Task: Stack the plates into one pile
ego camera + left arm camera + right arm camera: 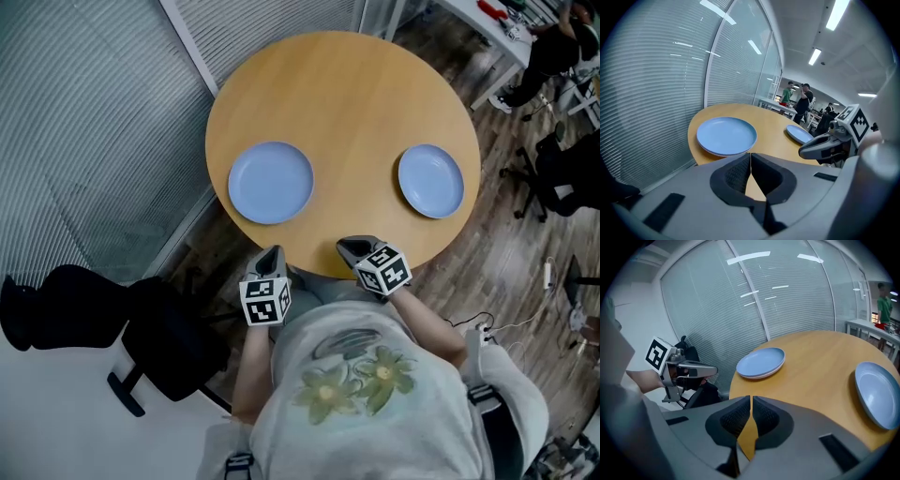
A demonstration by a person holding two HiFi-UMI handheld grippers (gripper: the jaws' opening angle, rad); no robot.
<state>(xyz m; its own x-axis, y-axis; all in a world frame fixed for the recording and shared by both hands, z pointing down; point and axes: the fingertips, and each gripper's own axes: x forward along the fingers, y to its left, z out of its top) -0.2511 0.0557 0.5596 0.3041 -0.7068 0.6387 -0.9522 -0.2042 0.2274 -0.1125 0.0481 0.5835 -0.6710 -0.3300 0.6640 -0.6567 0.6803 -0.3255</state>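
Pale blue and flat on the round wooden table, two plates lie well apart, the left plate toward the table's left side and the right plate toward its right. The left gripper is held at the near rim of the table, close to the person's body. The left plate sits ahead of it on the tabletop, near but not touching. The right gripper hangs at the same near rim, just beside its partner, and the right plate lies ahead of it and off to its right, also clear of it. In each gripper view the dark ribbed pads meet tip to tip with nothing between them, only bare tabletop showing in the gap behind the tips, so both tools are closed and empty. Counted out: two plates, two grippers, one table, with neither plate on top of the other.
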